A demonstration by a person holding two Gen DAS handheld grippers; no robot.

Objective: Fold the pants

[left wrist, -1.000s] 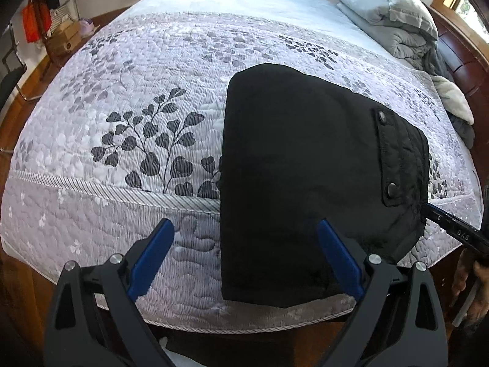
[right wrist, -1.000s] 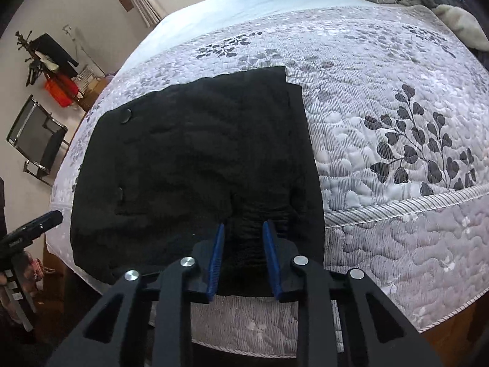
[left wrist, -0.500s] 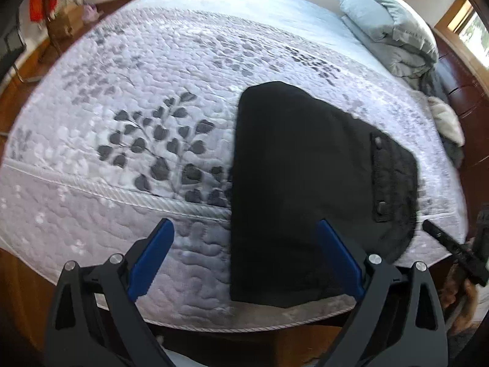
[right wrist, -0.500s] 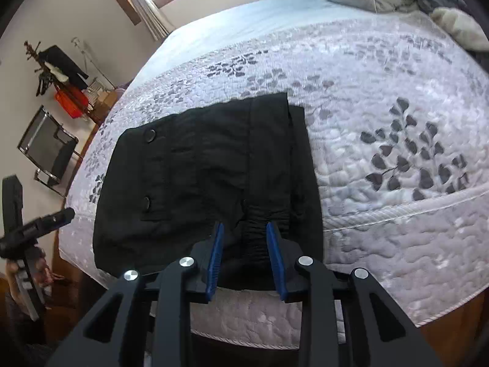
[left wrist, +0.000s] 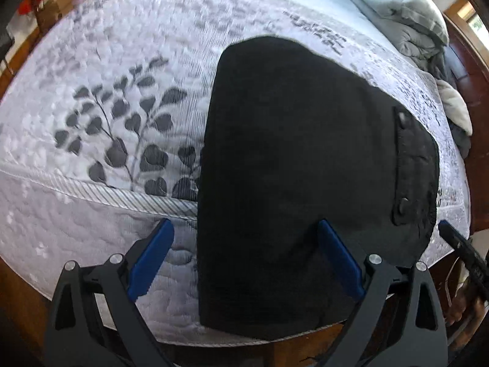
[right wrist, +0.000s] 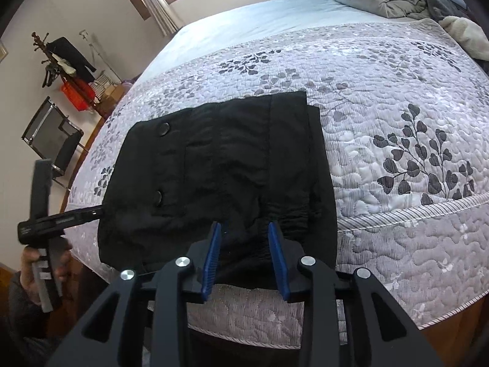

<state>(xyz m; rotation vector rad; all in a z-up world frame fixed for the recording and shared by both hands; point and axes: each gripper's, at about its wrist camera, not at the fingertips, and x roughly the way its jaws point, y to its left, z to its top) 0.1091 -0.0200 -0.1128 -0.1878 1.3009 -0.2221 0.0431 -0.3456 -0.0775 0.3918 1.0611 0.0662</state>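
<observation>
Both grippers over bed [right wrist: 382, 61] edge, pants [left wrist: 290, 168] folded there, long axis running away from us; right gripper [right wrist: 247, 257] nearer waistband, jaws just been opening, released; left gripper [left wrist: 244, 260] spread wide, straddling near end

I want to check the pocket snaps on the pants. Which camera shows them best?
The right wrist view: both snaps sit sharp and well lit on the pants, one above the other on the pocket flap. The left wrist view is motion-blurred and shows the same snaps only faintly, near the right edge of the dark cloth.
</observation>
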